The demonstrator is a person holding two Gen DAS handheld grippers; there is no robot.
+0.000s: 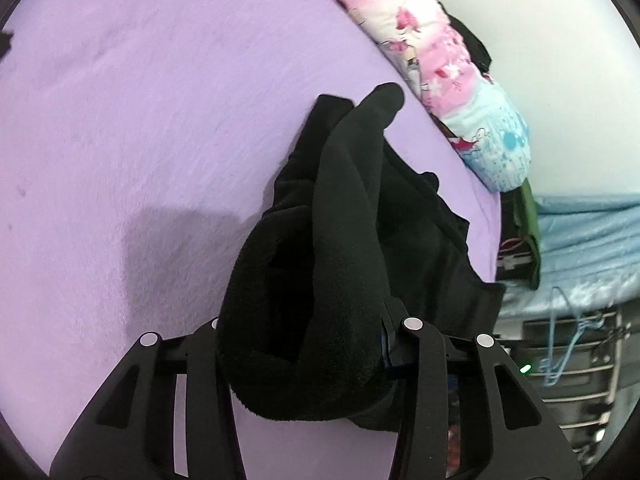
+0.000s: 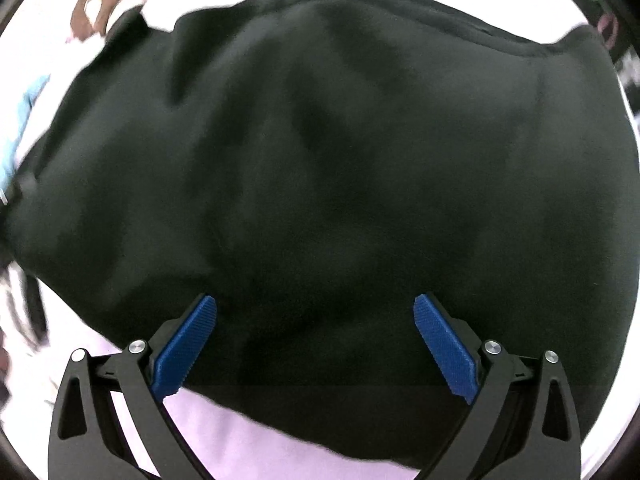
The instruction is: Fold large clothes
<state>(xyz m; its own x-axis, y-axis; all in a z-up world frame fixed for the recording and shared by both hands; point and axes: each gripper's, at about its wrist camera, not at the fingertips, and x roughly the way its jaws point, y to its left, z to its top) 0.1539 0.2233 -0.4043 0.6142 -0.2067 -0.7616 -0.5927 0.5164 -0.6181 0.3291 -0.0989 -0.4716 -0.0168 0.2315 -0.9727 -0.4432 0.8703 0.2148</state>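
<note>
Left tool [image 1: 304,336] clamps a bunched black fleece garment [image 1: 344,240] (soft, thick); right tool [image 2: 316,344] gapes above it.

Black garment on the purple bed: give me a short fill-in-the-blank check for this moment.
1. The left gripper is shut on a thick bunch of the ____ garment.
2. The right gripper has its blue fingers spread ____ above the garment.
3. The garment lies on a ____ bed cover.
4. A ____ hanger hangs at the right.

Missing: black; open; purple; blue

Black fleece garment [image 1: 320,264] bunched, one fold lifted above lilac bedsheet [image 1: 140,140].
</note>
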